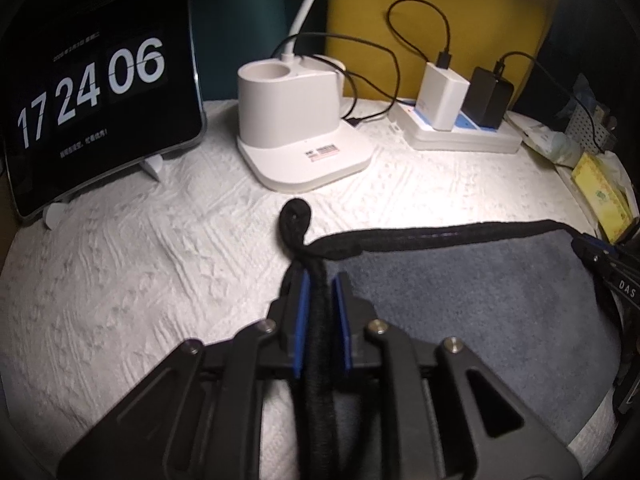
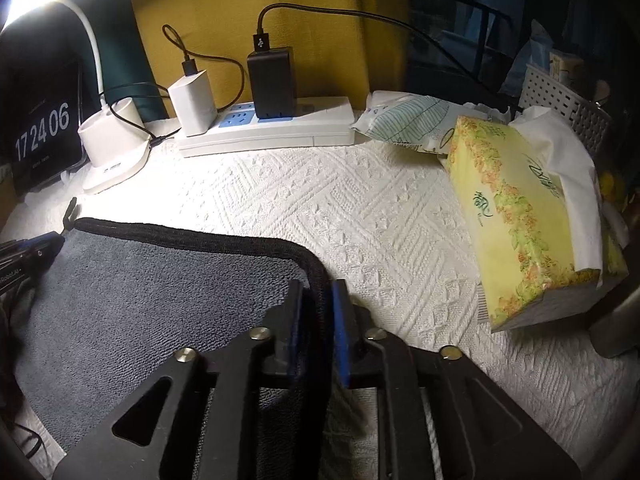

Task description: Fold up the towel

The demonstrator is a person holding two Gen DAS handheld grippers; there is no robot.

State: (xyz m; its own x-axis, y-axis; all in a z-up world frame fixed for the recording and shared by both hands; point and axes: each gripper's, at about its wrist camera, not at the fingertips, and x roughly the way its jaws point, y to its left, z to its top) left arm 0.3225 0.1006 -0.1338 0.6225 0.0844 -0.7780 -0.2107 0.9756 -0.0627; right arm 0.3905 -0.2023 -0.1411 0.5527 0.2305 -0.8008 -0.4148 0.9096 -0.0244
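Note:
A grey-blue towel (image 1: 480,300) with a black hem lies on the white textured table cover (image 1: 160,264); it also shows in the right wrist view (image 2: 140,300). My left gripper (image 1: 319,280) is shut on the towel's left black edge, just below its hanging loop (image 1: 294,216). My right gripper (image 2: 318,288) is shut on the towel's right black edge near the far corner. Each gripper shows at the edge of the other's view: the right one (image 1: 592,252) and the left one (image 2: 36,246). The towel stretches between them.
A tablet clock (image 1: 100,120) stands at back left. A white lamp base (image 1: 296,136) and a power strip (image 1: 460,128) with two chargers sit at the back. A yellow tissue box (image 2: 528,220), a wipes pack (image 2: 408,124) and a white basket (image 2: 568,104) are at the right.

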